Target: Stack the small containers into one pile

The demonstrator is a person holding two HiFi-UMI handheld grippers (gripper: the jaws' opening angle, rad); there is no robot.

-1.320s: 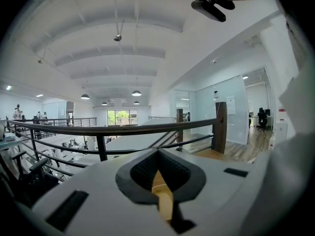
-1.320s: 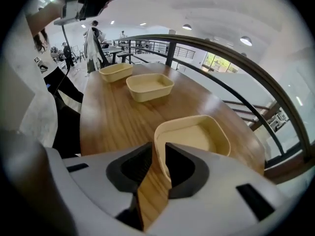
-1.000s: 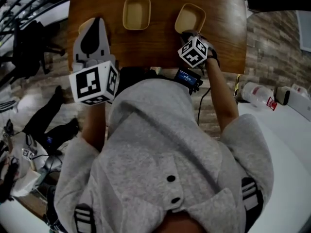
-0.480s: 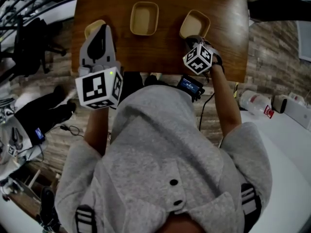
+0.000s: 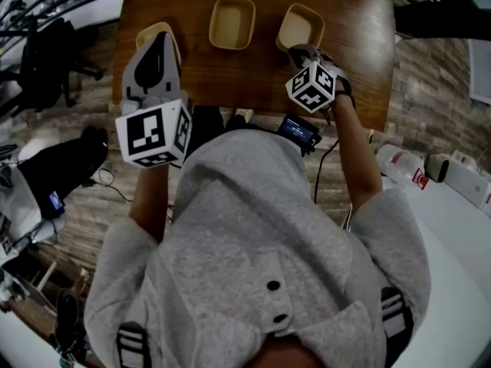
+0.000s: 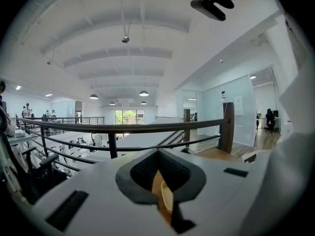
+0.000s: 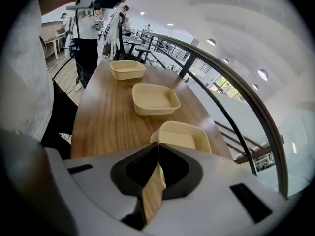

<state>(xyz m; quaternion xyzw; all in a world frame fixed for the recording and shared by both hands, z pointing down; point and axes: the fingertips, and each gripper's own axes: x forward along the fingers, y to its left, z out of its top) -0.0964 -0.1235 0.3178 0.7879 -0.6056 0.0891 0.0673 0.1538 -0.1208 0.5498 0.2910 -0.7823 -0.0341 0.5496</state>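
Three tan rectangular containers stand on the wooden table (image 5: 360,67). The right container (image 5: 300,27) (image 7: 182,136) has its near rim between the tips of my right gripper (image 5: 301,52) (image 7: 158,146), whose jaws have just been closing and now pinch that rim. The middle container (image 5: 232,21) (image 7: 155,99) stands free. My left gripper (image 5: 153,48) (image 6: 158,156) hangs over the left container (image 5: 157,33) (image 7: 127,69) and hides most of it. Its jaws are shut with nothing between them, and a sliver of that container (image 6: 166,200) shows below them.
A black device (image 5: 298,129) hangs at the table's near edge. Beyond the table's far edge runs a dark railing (image 7: 231,112). A person (image 7: 86,28) stands past the table's left end. A white surface with bottles (image 5: 406,152) lies to the right.
My right gripper has closed on the right container's near rim and risen a little with it. The left gripper has stayed over the left container.
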